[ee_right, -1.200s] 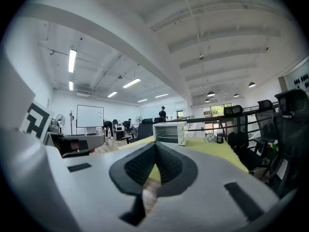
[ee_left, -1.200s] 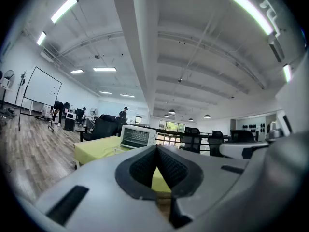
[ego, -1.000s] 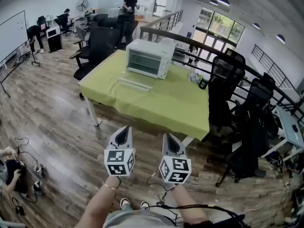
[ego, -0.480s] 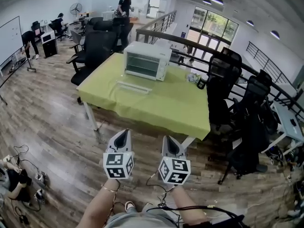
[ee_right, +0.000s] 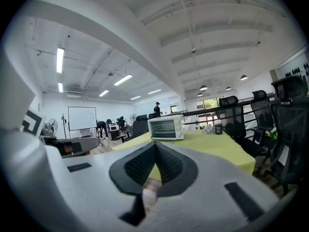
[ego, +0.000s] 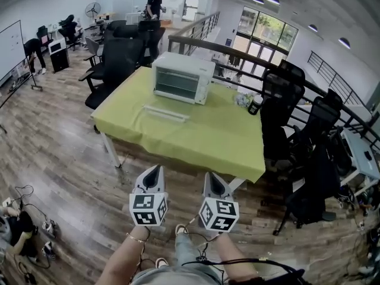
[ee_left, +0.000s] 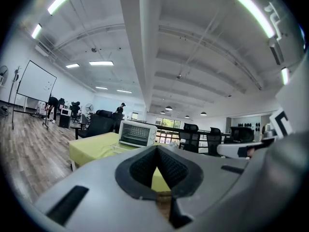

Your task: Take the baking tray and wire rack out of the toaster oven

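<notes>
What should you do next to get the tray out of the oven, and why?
Probably step closer to the table. The oven sits on its far side, well out of reach of the left gripper and right gripper, and both have their jaws shut and empty.

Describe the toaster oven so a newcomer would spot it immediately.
Find the table under the yellow-green cloth. Near its far edge stands the toaster oven, a white box with a glass door. It is the only bulky thing there; the flat white piece before it and the dark can are smaller.
</notes>
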Motion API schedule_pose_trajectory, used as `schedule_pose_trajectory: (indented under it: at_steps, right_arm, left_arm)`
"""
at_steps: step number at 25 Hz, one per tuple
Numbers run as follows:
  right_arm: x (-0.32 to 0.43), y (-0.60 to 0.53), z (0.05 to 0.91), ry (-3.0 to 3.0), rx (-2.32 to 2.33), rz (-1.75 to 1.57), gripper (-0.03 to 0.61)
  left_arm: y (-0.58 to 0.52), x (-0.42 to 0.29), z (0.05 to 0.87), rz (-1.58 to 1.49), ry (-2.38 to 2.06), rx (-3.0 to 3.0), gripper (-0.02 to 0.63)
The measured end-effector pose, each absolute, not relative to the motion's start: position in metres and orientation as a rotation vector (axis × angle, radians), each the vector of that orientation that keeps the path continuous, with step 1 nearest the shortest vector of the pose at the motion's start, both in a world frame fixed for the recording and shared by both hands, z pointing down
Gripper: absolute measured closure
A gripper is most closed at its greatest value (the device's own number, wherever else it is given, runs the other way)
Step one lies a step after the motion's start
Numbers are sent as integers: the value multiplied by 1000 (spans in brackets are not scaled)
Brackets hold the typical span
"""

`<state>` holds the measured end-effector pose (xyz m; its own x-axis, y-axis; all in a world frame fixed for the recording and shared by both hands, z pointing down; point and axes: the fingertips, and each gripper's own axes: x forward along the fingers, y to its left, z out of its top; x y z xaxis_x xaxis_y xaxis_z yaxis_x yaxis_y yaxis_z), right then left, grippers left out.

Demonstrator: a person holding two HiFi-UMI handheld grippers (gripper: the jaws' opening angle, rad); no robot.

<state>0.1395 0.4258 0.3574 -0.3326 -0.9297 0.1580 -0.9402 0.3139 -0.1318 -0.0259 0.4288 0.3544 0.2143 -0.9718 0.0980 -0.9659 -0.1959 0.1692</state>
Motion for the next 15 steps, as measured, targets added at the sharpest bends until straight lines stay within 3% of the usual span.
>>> schedule_pose_trajectory:
  at_steps: [15]
  right_arm:
    - [144,234,340,-2586,1636,263,577]
  left_arm:
    - [243,-10,339,-99,-1944,2207,620]
